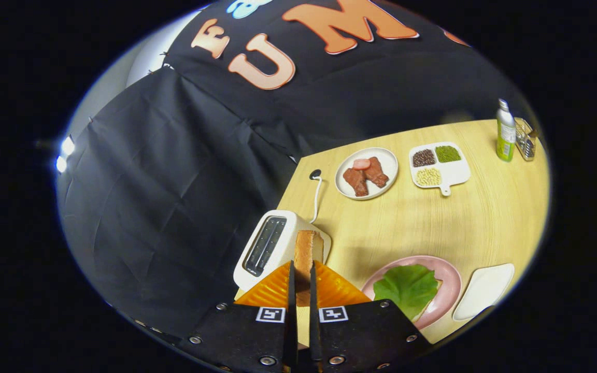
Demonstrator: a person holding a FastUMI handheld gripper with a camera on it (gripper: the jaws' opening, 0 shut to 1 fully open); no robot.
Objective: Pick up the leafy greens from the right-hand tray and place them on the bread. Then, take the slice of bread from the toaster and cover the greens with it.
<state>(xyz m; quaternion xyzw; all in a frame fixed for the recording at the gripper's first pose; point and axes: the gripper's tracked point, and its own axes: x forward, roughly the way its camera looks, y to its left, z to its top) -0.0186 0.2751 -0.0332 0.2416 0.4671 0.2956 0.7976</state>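
Greens point(406, 286) lying on pink plate point(451, 290): placed. Gripper point(301, 290) clasping bread slice point(306, 254) beside toaster point(270, 248); covering is remaining.

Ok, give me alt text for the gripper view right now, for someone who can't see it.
The gripper is shut on a bread slice, held beside the toaster. Leafy greens lie on a pink plate just right of the fingers.

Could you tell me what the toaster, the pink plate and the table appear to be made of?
The toaster looks like cream plastic or painted metal, smooth and matte. The pink plate seems glazed ceramic or melamine, with an even soft sheen. The table shows pale wood grain, perhaps laminate. The gripper is shut on the bread slice.
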